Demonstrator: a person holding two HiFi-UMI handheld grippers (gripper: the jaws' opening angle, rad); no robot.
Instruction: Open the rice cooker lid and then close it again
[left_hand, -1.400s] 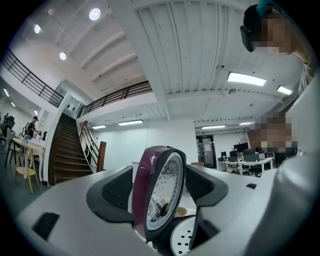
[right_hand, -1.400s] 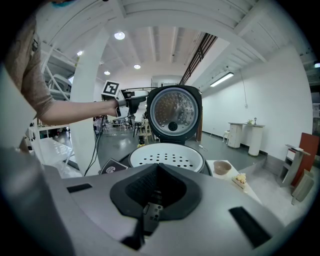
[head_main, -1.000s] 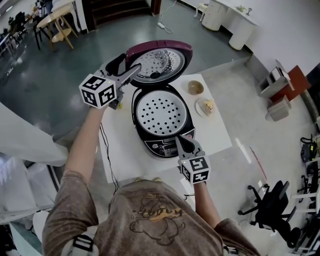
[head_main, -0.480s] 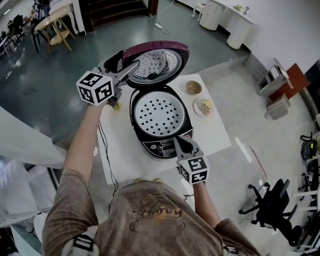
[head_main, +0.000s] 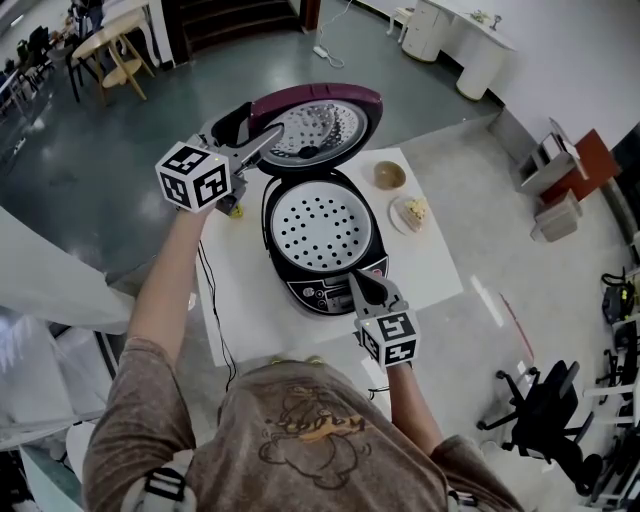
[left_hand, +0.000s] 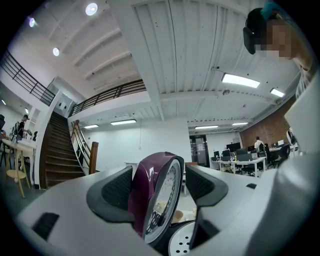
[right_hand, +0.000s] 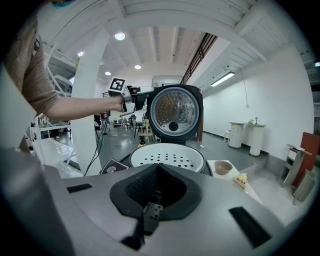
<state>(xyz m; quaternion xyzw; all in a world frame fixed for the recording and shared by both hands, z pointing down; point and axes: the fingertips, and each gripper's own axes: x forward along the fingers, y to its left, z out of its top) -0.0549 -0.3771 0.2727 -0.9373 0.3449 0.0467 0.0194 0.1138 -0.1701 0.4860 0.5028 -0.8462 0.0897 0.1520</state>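
The left gripper (head_main: 268, 140) straddled the left rim of the raised round maroon lid (head_main: 318, 125), jaws apart. The lid stood upright behind the black rice cooker (head_main: 318, 292). The right gripper (head_main: 358, 282), clenched and empty, sat at the cooker's near edge, farther from the lid.

Left tool (head_main: 266, 139) held high, jaws apart; right tool (head_main: 356, 280) low, jaws together.

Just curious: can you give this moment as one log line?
lid: open | left hand-held gripper: jaws apart around lid | right hand-held gripper: shut, empty, by cooker front
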